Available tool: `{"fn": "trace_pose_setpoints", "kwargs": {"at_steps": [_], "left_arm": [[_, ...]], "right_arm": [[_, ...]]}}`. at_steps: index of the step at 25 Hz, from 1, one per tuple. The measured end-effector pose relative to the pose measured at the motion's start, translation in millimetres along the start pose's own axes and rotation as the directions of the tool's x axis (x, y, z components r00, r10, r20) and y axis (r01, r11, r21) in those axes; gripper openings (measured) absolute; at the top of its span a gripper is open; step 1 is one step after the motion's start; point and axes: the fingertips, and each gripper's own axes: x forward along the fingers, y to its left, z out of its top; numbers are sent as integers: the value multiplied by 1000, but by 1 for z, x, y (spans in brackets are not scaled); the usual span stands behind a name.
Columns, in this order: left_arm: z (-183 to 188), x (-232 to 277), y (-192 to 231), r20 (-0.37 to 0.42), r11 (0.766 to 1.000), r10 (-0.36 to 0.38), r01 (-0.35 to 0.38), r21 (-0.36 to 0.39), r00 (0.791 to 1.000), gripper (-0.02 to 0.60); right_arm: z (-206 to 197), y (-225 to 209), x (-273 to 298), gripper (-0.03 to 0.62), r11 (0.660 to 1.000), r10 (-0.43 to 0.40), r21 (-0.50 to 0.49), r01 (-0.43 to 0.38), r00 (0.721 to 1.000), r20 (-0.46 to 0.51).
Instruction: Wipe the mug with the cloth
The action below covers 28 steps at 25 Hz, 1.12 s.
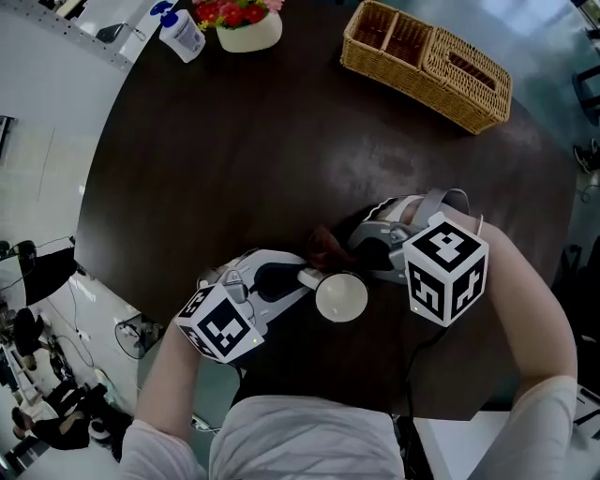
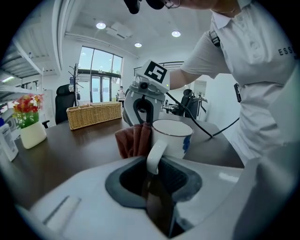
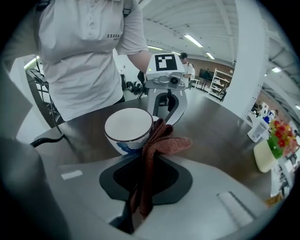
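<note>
— While the left gripper [image 1: 302,277] has its jaws clamped on the handle of the white ceramic mug [image 1: 341,296], at the near edge of the dark counter [image 1: 234,159], will it slip?
— Probably not, though it looks glazed, rigid and breakable. The right gripper [image 1: 373,253] pinches the limp reddish-brown cloth [image 1: 326,246] in its jaws just beside it.

Head view dim; dark table [image 1: 281,159] shows a soft sheen. Gripper views brighter: ceiling lights [image 2: 101,26], window [image 2: 101,70] glare. Strong fisheye bending, black corners, foreground soft.

Dark round table [image 1: 234,159]; divided wicker basket [image 1: 427,61] near its far edge; white pot of red flowers [image 1: 246,26] beside a pump bottle [image 1: 181,33].
</note>
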Motion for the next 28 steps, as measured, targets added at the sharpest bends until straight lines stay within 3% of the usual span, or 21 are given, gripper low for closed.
{"fn": "trace_pose_setpoints", "kwargs": {"at_steps": [5,10,20,22,24,26,28], "left_arm": [[-1,-1,0,12,1000,21,-21,-22,1000,80],[-3,-2,0,2,998,39,-38,-42,999,80],[-4,-5,-2,-9,996,61,-61,-68,998,80],[-4,-7,-3,-5,997,52,-52,-58,999,80],[-5,-8,-4,-7,998,39,-39,-41,999,78],[-6,-8,-6,-5,999,20,-20,-30,1000,80],[-8,-9,-8,-6,1000,-1,1,-17,1000,80]], "right_arm": [[-9,12,4,78,999,-15,51,14,1000,9],[-15,25,-1,78,985,-92,150,86,995,32],[-5,63,-17,78,901,-249,378,214,968,44],[-1,67,-17,78,856,-302,453,249,952,47],[-1,67,-17,78,786,-379,540,300,925,36],[-2,67,-21,80,684,-474,631,366,881,3],[-4,66,-24,80,553,-577,709,437,815,-52]]}}
